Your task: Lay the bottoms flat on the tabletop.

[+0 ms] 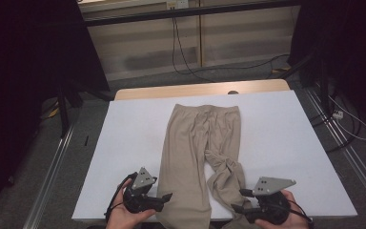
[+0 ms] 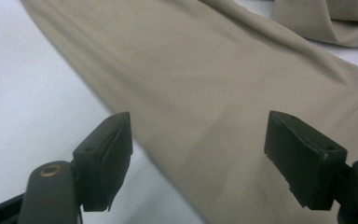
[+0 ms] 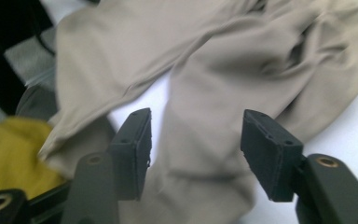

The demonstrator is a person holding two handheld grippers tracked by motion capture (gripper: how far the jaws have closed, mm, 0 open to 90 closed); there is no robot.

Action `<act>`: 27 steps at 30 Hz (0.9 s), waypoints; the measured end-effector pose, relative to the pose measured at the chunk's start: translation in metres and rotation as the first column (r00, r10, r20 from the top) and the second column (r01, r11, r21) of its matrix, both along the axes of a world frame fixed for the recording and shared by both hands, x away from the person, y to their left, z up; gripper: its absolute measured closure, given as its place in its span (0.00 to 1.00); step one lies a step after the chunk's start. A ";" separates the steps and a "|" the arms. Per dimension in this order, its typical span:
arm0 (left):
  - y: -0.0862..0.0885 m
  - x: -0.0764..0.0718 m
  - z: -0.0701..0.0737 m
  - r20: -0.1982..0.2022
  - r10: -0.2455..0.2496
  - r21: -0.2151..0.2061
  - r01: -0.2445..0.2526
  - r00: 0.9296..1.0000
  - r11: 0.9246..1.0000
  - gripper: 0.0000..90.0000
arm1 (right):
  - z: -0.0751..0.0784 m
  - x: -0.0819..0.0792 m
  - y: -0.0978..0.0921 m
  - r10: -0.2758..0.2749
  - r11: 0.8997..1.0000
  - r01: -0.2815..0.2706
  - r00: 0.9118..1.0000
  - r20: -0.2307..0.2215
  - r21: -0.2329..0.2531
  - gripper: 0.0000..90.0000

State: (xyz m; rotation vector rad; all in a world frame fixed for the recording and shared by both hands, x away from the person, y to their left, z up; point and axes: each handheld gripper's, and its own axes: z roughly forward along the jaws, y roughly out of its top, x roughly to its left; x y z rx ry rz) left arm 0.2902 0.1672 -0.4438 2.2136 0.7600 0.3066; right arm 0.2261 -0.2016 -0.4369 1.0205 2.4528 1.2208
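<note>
Lying flat down the middle of the white rectangular surface (image 1: 276, 129), a pair of beige knit trousers (image 1: 190, 143) has its waistband at the far edge and its legs running toward the person — the left leg smooth and straight, the right leg twisted and bunched near its lower end. At the near left, the left gripper (image 1: 164, 198) sits just beside the straight leg, its fingers (image 2: 107, 154) spread wide over the cloth, holding nothing. At the near right, the right gripper (image 1: 240, 200) points at the crumpled leg — its fingers (image 3: 270, 149) likewise apart and empty.
</note>
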 end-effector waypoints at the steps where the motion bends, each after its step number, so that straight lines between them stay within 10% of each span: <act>1: 0.000 0.000 0.000 -0.001 -0.001 0.001 0.001 1.000 1.000 0.27 | -0.001 0.004 0.000 -0.011 1.000 0.011 1.000 0.001 -0.004 0.47; 7: -0.001 -0.001 0.000 -0.004 -0.002 0.002 0.002 1.000 1.000 0.26 | -0.012 0.041 -0.001 -0.065 0.994 0.063 0.998 -0.017 -0.085 0.54; 11: -0.001 0.000 -0.001 -0.001 0.003 0.001 -0.003 1.000 1.000 0.26 | -0.018 0.057 0.000 -0.076 0.988 0.073 0.997 -0.016 -0.140 0.99; 16: -0.001 0.000 -0.001 -0.001 0.001 0.004 -0.001 1.000 1.000 0.26 | -0.006 0.077 -0.009 -0.146 0.982 0.152 0.987 0.065 -0.108 1.00; 20: -0.001 0.000 -0.001 -0.001 0.004 0.001 -0.004 1.000 1.000 0.26 | 0.001 0.101 -0.022 -0.230 0.960 0.250 0.962 0.150 -0.126 1.00; 27: 0.000 -0.001 0.000 -0.001 0.000 -0.002 0.000 1.000 1.000 0.26 | -0.011 0.121 -0.042 -0.316 0.922 0.340 0.937 0.147 -0.185 0.96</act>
